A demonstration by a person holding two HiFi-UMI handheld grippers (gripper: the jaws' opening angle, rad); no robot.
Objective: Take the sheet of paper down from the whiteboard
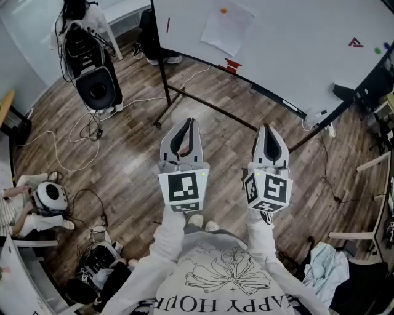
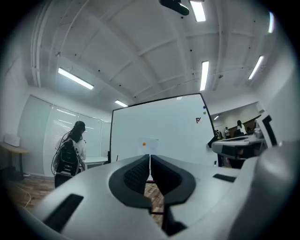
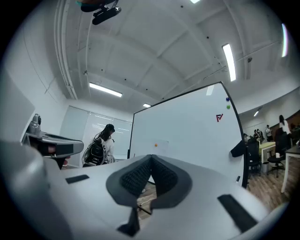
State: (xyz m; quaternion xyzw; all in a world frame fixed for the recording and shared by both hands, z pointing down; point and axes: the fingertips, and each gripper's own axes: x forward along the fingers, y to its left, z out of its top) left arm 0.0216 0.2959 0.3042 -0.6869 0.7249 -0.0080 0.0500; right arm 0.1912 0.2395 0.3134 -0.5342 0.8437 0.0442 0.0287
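In the head view, the left gripper (image 1: 188, 122) and the right gripper (image 1: 266, 128) are held level side by side above the wooden floor (image 1: 135, 141), each with its jaws closed on nothing. The sheet of paper (image 1: 226, 29) is seen on the far whiteboard (image 1: 295, 61), pinned near its top edge by an orange magnet (image 1: 223, 10), well apart from both grippers. Cables (image 1: 80, 132) are strewn over the floor to the left of the stand.

In the left gripper view, the jaws are pressed together and aimed at the sheet (image 2: 150, 146).

In the right gripper view, closed and empty jaws are shown likewise, with the sheet (image 3: 161, 146) just above them.

If the sheet is pulled with the magnet left on, it could be torn; the magnet could be dropped.
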